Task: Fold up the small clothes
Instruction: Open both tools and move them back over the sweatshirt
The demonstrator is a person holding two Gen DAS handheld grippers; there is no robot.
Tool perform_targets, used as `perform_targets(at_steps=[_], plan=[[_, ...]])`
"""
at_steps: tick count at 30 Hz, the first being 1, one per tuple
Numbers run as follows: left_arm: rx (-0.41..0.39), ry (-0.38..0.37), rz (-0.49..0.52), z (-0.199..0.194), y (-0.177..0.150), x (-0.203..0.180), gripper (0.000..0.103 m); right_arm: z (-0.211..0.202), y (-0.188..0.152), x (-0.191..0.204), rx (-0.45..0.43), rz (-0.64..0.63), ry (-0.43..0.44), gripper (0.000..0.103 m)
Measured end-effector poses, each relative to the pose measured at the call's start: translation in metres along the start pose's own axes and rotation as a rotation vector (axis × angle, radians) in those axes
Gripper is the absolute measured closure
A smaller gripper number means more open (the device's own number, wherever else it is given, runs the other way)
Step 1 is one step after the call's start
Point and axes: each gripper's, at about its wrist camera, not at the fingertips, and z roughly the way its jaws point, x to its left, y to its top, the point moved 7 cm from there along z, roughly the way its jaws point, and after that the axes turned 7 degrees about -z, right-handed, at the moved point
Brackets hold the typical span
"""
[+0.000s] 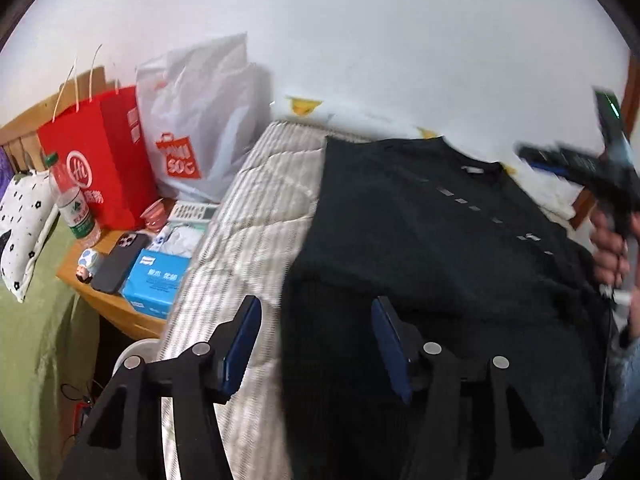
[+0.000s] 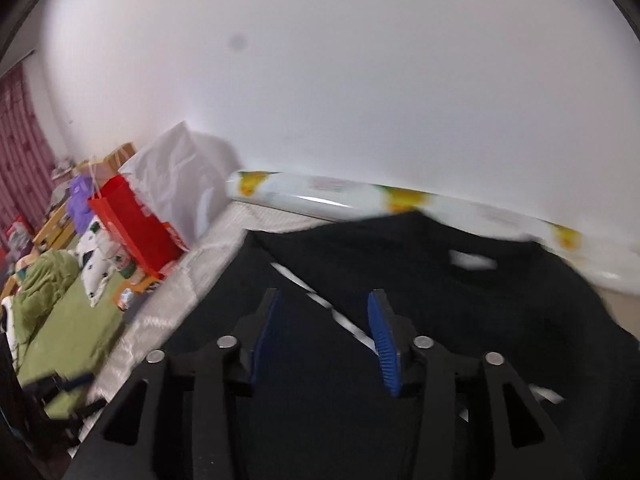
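Both sets of fingers are spread apart with nothing pinched between them. The left gripper (image 1: 316,344) has its blue fingers (image 1: 244,344) hanging over the near left edge of the black top (image 1: 440,240), one finger above the striped quilt (image 1: 256,208) and the other above the dark fabric, neither pressing on it as far as I can see. The right gripper (image 2: 326,336) is parted the same way, sitting above the middle of the same black top (image 2: 400,300), whose line of white dashes runs under it.

The top lies spread on the bed, collar toward the wall, a bit rumpled, covering most of the quilt on that side. In the left view the right gripper shows at the far right edge, blurred, held in a hand (image 1: 612,248).

Along the wall behind the collar lies a long white roll with yellow prints (image 2: 360,196). Off to the left there's a wooden bedside surface (image 1: 116,304) with a red paper bag (image 1: 96,160), a white plastic bag (image 1: 200,120), a water bottle (image 1: 74,204), a dark phone (image 1: 116,256) and a blue tissue pack (image 1: 156,280).
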Motion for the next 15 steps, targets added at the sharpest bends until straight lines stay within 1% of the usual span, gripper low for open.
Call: perform_targets(at_steps=[2,3,5,7,8,10,11,12,14,15], plan=[[-0.009,-0.019,0.019,-0.011,0.000,-0.019,0.045,-0.042,-0.025,-0.035,-0.006,0.024,-0.065,0.051],[-0.012,-0.023,0.027,-0.013,0.000,-0.027,0.044,-0.056,-0.034,-0.047,-0.008,0.029,-0.092,0.049],[-0.019,-0.038,0.052,-0.021,-0.002,-0.046,0.043,-0.097,-0.063,-0.086,-0.011,0.051,-0.186,0.047],[-0.021,-0.052,0.068,-0.026,-0.003,-0.065,0.042,-0.129,-0.088,-0.116,-0.003,0.078,-0.247,0.045],[-0.019,-0.064,0.074,-0.029,-0.005,-0.076,0.042,-0.151,-0.107,-0.138,0.004,0.103,-0.284,0.045],[-0.015,-0.088,0.082,-0.032,-0.008,-0.092,0.042,-0.183,-0.134,-0.168,0.004,0.139,-0.346,0.044],[-0.012,-0.097,0.084,-0.032,-0.010,-0.100,0.041,-0.204,-0.153,-0.186,0.007,0.158,-0.395,0.041],[-0.004,-0.106,0.088,-0.032,-0.013,-0.110,0.041,-0.215,-0.166,-0.198,0.012,0.167,-0.427,0.039],[0.009,-0.122,0.098,-0.031,-0.018,-0.128,0.041,-0.242,-0.200,-0.225,0.030,0.187,-0.503,0.038],[0.012,-0.128,0.104,-0.031,-0.022,-0.135,0.041,-0.256,-0.222,-0.239,0.045,0.206,-0.537,0.038]])
